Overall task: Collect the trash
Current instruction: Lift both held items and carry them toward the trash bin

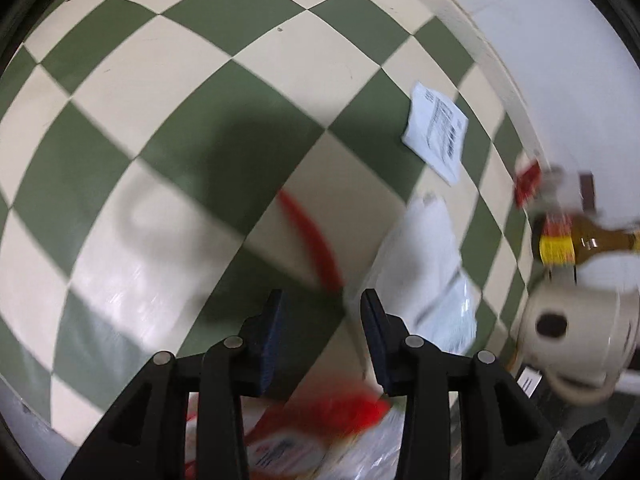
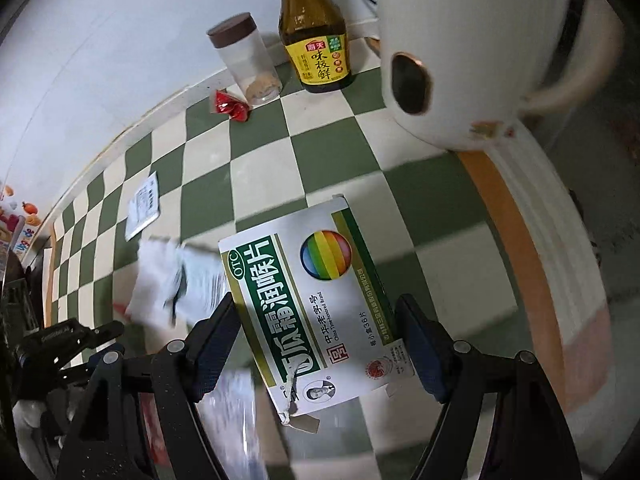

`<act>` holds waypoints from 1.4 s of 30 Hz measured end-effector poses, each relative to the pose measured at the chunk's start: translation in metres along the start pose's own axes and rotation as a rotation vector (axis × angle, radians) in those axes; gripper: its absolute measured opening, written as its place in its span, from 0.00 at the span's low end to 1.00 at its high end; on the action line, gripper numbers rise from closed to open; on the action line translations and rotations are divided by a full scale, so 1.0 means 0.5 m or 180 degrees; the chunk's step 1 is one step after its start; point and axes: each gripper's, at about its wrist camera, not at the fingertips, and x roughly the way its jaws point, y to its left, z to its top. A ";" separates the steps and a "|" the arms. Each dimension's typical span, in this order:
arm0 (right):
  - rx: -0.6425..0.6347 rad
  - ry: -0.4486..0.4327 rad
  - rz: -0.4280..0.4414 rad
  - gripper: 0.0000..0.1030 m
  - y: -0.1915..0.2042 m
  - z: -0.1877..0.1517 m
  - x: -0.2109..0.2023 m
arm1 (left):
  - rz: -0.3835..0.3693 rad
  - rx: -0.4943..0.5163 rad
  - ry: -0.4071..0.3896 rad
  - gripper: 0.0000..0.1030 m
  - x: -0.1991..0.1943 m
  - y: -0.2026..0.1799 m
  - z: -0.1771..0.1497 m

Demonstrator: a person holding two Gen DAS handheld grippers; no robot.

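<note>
My right gripper (image 2: 316, 340) is shut on a flat green-and-white medicine box (image 2: 316, 312) with a rainbow circle, held above the checked tabletop. My left gripper (image 1: 322, 328) is open and empty, above a blurred clear bag with a red band (image 1: 312, 240); red-and-white packaging (image 1: 304, 428) shows below its fingers. A white crumpled wrapper (image 1: 428, 256) lies just right of it and also shows in the right wrist view (image 2: 168, 280). A printed paper slip (image 1: 438, 132) lies further off and also shows in the right wrist view (image 2: 144, 204). A red candy wrapper (image 2: 230, 107) lies by a jar.
A brown sauce bottle (image 2: 316, 36) with a yellow label, a clear jar (image 2: 248, 60) with a brown lid and a white kettle (image 2: 472, 52) stand along the wall. The green-and-cream checked cloth (image 1: 168, 92) covers the table. An orange-edged table border (image 2: 504, 216) runs at right.
</note>
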 end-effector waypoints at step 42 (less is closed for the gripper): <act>0.0012 -0.0364 0.0181 0.75 0.103 -0.664 -0.336 | 0.0658 0.2629 -0.1014 0.06 -0.424 0.235 -0.496</act>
